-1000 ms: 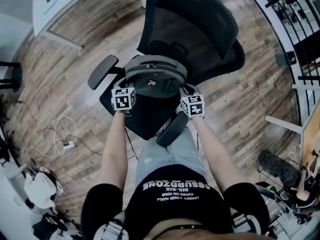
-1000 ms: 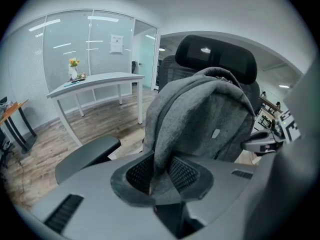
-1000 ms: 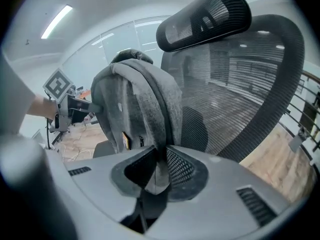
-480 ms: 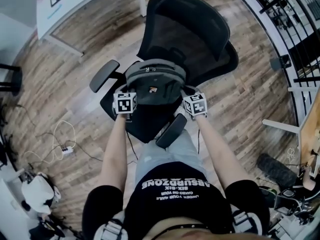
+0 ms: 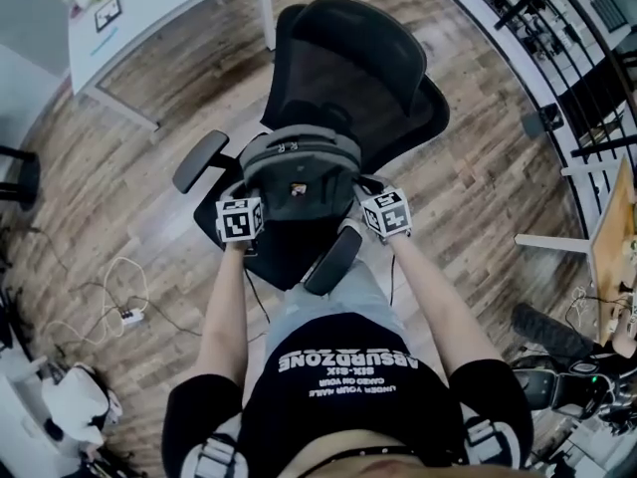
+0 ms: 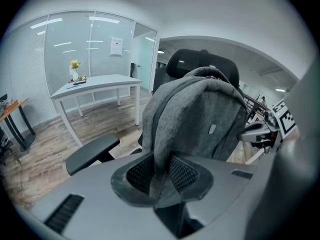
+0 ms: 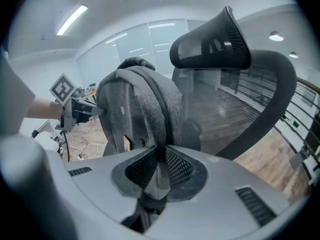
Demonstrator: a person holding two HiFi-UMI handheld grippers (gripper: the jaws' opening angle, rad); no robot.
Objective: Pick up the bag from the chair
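Vs 1 s ago: little change. The bag point(image 5: 302, 167) sits at the same spot on the chair point(image 5: 353, 63), upright against the backrest, and both grippers stay at its 2 sides. The whole scene has slid a bit nearer in the head view, and more of the white bench point(image 5: 149, 13) shows at far left. A bit more of the bag's front face w/ its small patch shows. Can't tell whether the bag's base has left the seat.

Pose: both bare forearms reach straight fwd, roughly parallel, closing in slightly toward the bag. The left gripper point(image 5: 239, 205) is at the bag's left side, just inside the left armrest point(image 5: 199, 160). The right gripper point(image 5: 370, 199) is at the bag's right side, w/ the right armrest point(image 5: 333, 259) just near of it.

Left gripper view: the left gripper point(image 6: 160, 176) has its jaws closed tight on a fold of the grey bag point(image 6: 200, 116), fabric pinched btwn the 2 mesh pads. The right gripper point(image 6: 265, 131) shows at the bag's far side.

Right gripper view: the right gripper point(image 7: 159, 171) is likewise clamped on the bag point(image 7: 135, 109), a strip of fabric squeezed btwn the pads. The chair's mesh backrest point(image 7: 240, 119) rises right behind.
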